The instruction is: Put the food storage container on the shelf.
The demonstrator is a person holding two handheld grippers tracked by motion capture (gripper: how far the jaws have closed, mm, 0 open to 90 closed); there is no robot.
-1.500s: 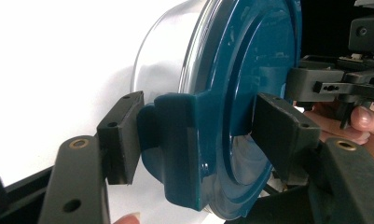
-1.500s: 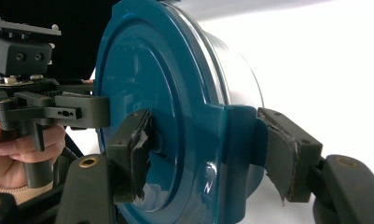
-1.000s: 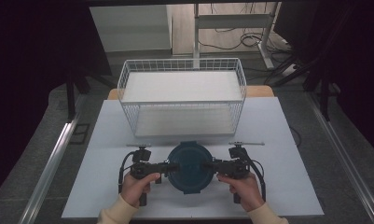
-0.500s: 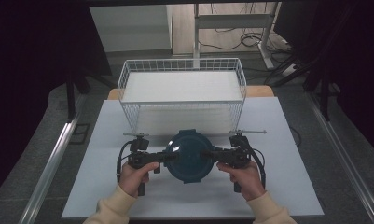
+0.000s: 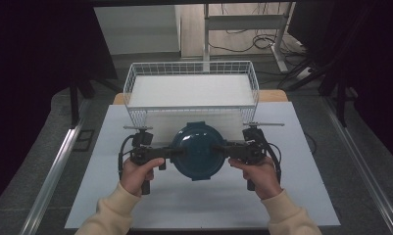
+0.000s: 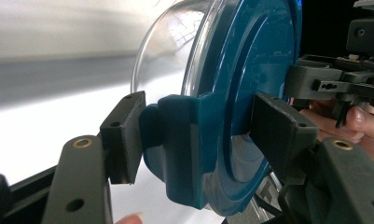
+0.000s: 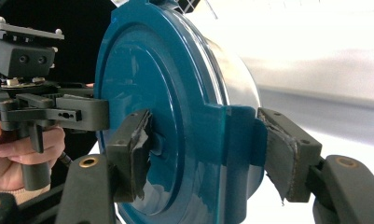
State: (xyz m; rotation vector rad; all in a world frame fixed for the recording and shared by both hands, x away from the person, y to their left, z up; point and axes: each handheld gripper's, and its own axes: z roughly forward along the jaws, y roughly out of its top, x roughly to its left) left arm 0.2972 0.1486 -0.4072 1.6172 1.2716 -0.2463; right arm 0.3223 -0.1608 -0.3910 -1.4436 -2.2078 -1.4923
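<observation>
A round clear container with a dark teal clip-on lid [image 5: 197, 151] hangs above the white table, held from both sides. My left gripper [image 5: 168, 152] is shut on the lid's left clip tab [image 6: 184, 149], one pad under the tab and the other on top of the lid. My right gripper [image 5: 227, 150] is shut on the opposite clip tab [image 7: 233, 140] in the same way. The clear bowl [image 6: 168, 42] shows under the lid [image 7: 152, 93] in both gripper views. A hand grips each tool's handle.
A white wire basket [image 5: 191, 93] stands just beyond the container at the far side of the white table [image 5: 208, 200]. Dark floor and metal rails flank the table. Desk legs and cables lie behind the basket.
Both grippers have risen together with the container, which now sits higher and nearer the basket in the high view.
</observation>
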